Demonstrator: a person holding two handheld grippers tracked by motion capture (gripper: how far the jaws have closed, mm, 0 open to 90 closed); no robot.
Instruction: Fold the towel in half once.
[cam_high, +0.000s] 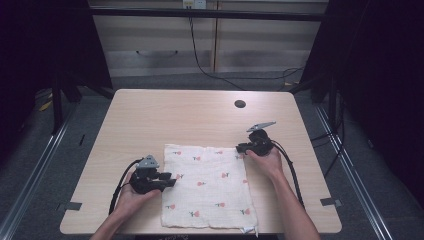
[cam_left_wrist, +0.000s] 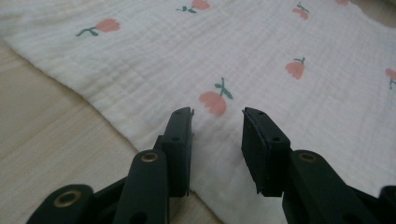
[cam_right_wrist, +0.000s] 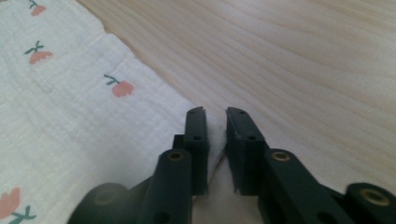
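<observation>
Right tool (cam_right_wrist: 215, 116) pinching cloth (cam_high: 207, 185) corner | left tool (cam_left_wrist: 217, 119) agape over edge | step: grasping to fold | next: left nips edge on desk (cam_high: 165, 115)

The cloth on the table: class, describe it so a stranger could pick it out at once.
Start at the light wooden table and look to its near edge, between the two hands. The cloth lies flat there, a white crinkled square, the one thing printed with small pink flowers on green stems.
</observation>
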